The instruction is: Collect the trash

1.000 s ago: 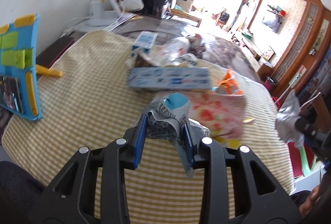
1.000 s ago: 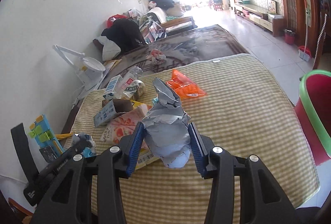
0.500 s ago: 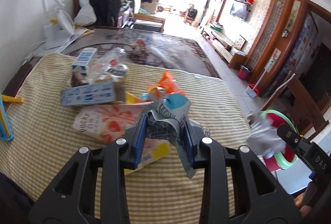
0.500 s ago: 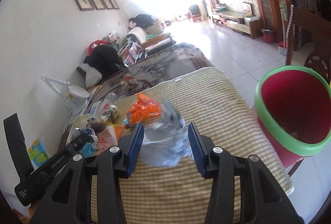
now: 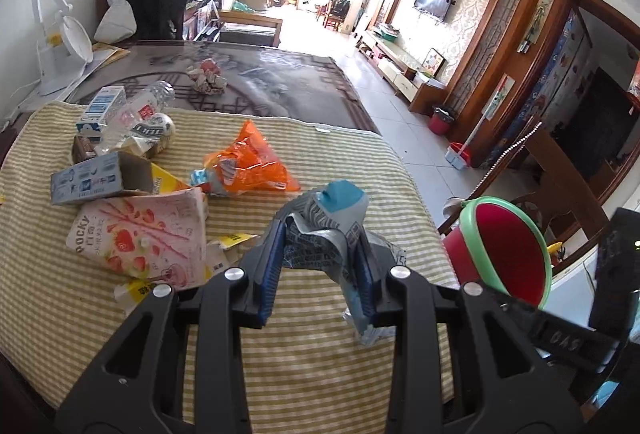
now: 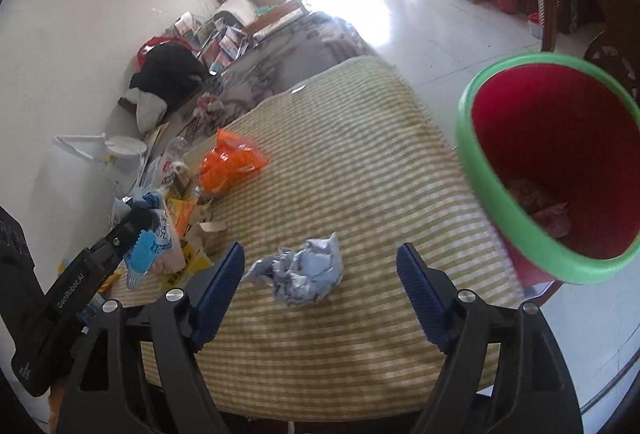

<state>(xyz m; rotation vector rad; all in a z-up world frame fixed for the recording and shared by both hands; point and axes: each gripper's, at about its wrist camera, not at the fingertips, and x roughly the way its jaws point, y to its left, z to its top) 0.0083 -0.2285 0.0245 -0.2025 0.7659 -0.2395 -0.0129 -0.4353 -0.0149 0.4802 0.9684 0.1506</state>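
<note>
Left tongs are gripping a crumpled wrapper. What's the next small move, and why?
Probably swing the left tongs rightward until they are over the red bin. They are shut on the blue-and-silver wrapper, which is above the striped cloth, while the bin's open mouth stands just past the table's right edge.

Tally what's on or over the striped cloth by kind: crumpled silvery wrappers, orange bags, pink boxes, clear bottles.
Crumpled silvery wrappers: 2, the clamped wrapper in the left gripper, the loose wrapper untouched before the right gripper, whose jaws have just been opening
Orange plastic bag: 1
Pink Pocky box: 1
Clear plastic bottle: 1
Total: 5
</note>
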